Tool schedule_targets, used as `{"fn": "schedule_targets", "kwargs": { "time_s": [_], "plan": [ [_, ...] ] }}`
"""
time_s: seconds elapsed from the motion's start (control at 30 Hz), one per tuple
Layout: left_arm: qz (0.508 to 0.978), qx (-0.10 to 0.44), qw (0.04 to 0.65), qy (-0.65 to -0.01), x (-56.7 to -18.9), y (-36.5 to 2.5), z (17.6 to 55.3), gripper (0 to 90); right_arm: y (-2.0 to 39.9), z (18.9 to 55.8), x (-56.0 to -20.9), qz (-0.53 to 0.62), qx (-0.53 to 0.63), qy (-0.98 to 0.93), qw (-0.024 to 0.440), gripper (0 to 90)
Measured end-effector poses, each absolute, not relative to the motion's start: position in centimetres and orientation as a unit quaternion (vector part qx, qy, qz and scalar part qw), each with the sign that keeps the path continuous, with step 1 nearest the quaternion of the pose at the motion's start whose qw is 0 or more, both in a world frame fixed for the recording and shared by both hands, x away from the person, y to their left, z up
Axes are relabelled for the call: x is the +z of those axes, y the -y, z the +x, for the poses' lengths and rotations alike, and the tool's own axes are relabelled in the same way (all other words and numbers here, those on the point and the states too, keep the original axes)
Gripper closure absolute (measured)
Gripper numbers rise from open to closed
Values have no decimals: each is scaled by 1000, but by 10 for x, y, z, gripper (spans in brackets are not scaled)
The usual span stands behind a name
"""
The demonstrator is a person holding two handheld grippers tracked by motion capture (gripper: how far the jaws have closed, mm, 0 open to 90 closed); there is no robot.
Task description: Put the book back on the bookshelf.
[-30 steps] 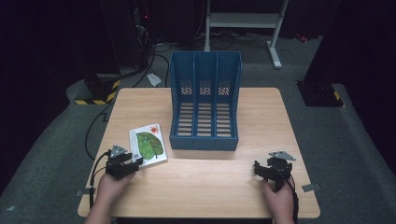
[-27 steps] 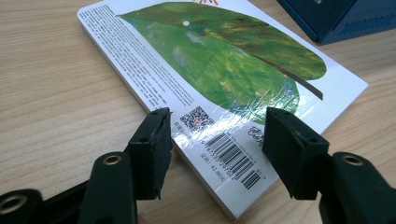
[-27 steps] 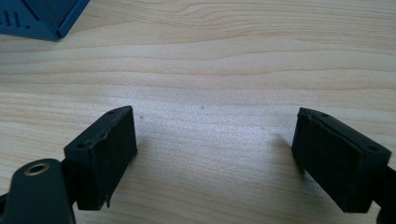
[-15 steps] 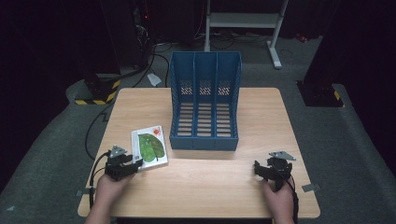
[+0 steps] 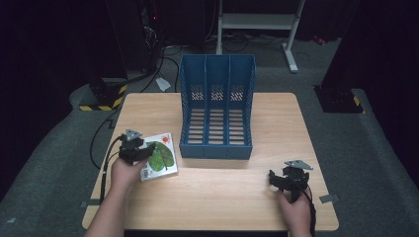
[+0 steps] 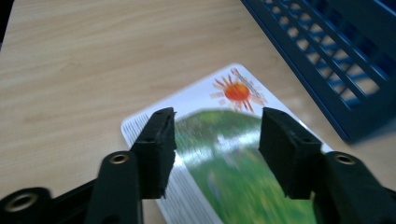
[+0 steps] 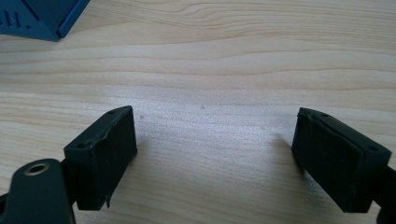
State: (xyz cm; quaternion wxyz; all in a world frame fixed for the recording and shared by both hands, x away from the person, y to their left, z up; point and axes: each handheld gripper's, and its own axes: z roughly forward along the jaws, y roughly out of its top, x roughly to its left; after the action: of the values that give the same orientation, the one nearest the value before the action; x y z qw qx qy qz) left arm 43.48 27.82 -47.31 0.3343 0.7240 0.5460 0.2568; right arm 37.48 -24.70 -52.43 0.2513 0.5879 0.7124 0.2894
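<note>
While its narrowing jaws stand apart, the left tool (image 6: 217, 149) hovers over the booklet (image 6: 224, 154).

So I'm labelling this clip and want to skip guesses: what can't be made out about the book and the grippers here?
- Book: near end cut off by the bottom edge of the left gripper view; cover picture blurred, small print by the sun unreadable.
- Left gripper: in the high view too small to tell whether it touches the book; its jaws have just been closing.
- Blue rack: one corner in the right gripper view, cut by the top edge.
- Right gripper: open over bare table.
</note>
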Motion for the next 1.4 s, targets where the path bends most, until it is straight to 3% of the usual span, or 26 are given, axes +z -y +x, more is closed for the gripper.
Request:
{"fn": "schedule_targets", "kwargs": {
  "time_s": [0.17, 0.37, 0.47, 0.63, 0.93, 1.4],
  "plan": [
    [715, 260, 329, -560, -477, -273, 460, 517, 247, 375, -524, 588, 289, -712, 251, 135],
    [675, 261, 325, -609, -490, -276, 489, 467, 246, 374, -524, 585, 291, -715, 250, 135],
    [684, 251, 285, -623, -504, -280, 503, 510, 245, 374, -524, 585, 292, -714, 249, 135],
    [686, 236, 275, -631, -506, -281, 511, 595, 245, 374, -524, 583, 292, -716, 248, 135],
    [709, 237, 268, -608, -505, -276, 500, 614, 245, 374, -524, 581, 293, -718, 247, 135],
    [727, 226, 280, -585, -506, -285, 448, 628, 245, 374, -524, 579, 293, -719, 248, 135]
  ]
}}
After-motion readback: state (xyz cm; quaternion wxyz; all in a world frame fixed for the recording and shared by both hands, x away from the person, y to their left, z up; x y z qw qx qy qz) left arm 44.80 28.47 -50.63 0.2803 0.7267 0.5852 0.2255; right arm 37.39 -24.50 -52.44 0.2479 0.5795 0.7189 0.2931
